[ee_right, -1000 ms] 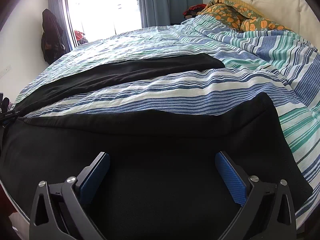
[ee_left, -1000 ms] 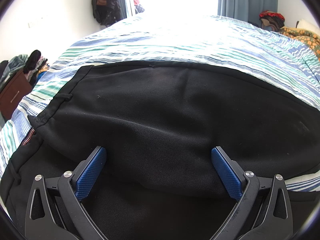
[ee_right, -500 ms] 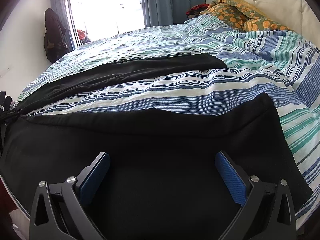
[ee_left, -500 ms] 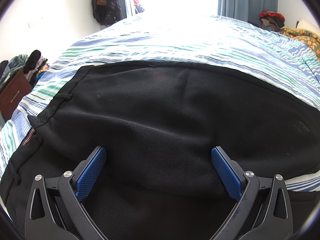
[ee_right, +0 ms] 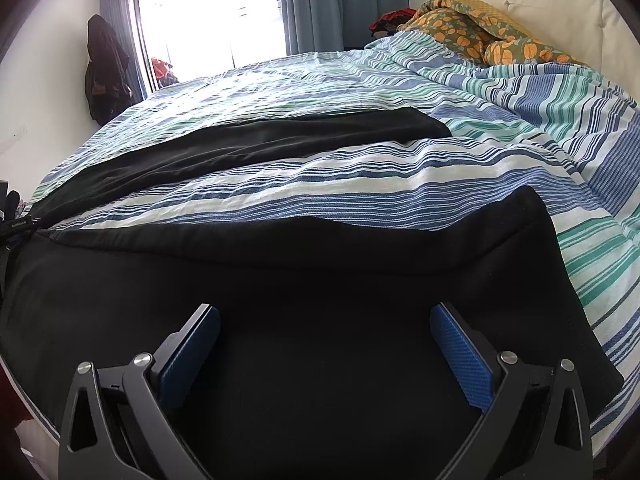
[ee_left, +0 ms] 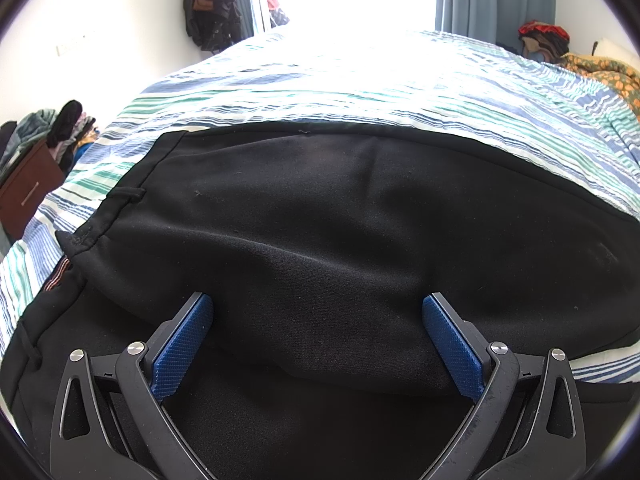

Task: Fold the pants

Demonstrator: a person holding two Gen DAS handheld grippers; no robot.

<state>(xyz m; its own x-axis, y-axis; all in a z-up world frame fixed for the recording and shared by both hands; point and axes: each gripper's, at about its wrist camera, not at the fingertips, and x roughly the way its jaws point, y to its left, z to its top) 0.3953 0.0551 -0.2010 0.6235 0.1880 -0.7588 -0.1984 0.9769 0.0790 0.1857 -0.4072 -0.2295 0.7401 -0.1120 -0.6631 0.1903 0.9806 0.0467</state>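
Note:
Black pants (ee_left: 340, 220) lie spread on a striped bed. In the left wrist view the waistband (ee_left: 100, 224) with a belt loop is at the left, and a fold of fabric bulges between the fingers. My left gripper (ee_left: 316, 320) is open just above the cloth, holding nothing. In the right wrist view the near leg (ee_right: 320, 280) fills the foreground and the far leg (ee_right: 248, 140) stretches across the bed, legs apart. My right gripper (ee_right: 324, 328) is open over the near leg, empty.
The striped bedspread (ee_right: 360, 184) covers the bed. A floral pillow or blanket (ee_right: 480, 36) and cream headboard (ee_right: 540, 4) are at the right. A brown dresser with clothes (ee_left: 24, 188) stands left. Dark clothes hang on the wall (ee_right: 104, 72) by the window.
The right gripper view has shifted slightly, raised and tilted a little. The left gripper and pants have not visibly moved.

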